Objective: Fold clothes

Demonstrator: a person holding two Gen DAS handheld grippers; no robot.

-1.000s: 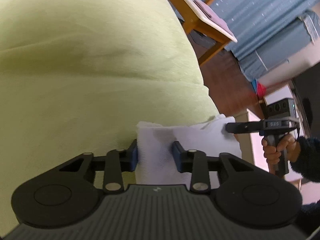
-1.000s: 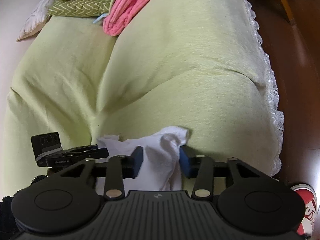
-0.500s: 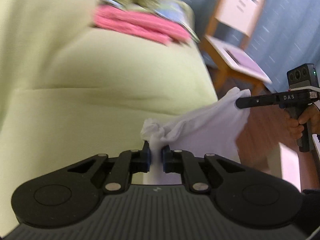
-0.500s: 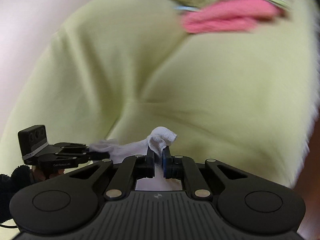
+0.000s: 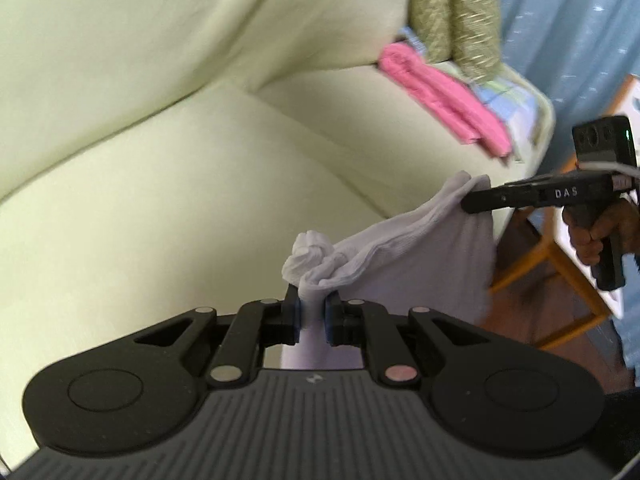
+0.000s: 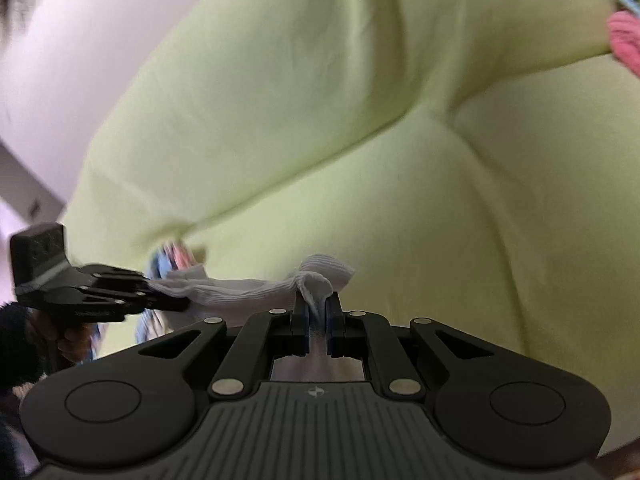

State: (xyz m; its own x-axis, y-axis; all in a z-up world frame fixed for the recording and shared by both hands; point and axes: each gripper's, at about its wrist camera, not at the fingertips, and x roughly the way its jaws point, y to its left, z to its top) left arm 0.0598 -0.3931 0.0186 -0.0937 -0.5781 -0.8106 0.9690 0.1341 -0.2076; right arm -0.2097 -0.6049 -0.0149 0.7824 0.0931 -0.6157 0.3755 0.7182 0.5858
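A white ribbed garment (image 5: pixel 404 252) hangs in the air between my two grippers, in front of a pale green sofa (image 5: pixel 160 152). My left gripper (image 5: pixel 312 312) is shut on one bunched corner of it. My right gripper (image 6: pixel 318 314) is shut on the other corner; it also shows in the left wrist view (image 5: pixel 468 202), pinching the far edge. The cloth (image 6: pixel 248 292) is stretched fairly taut between them. The left gripper shows in the right wrist view (image 6: pixel 176 300) at the left. The lower part of the garment hangs below, partly hidden.
Folded pink cloth (image 5: pixel 444 100) and green patterned cushions (image 5: pixel 456 16) lie at the sofa's far end. A wooden chair (image 5: pixel 560 264) stands on the brown floor right of the sofa, before a blue curtain (image 5: pixel 580 20). Blurred coloured cloth (image 6: pixel 172 256) lies behind the left gripper.
Both grippers closed on the white garment's corners and lifted it off the sofa seat. It now hangs stretched between them, and both views have tilted up toward the backrest.
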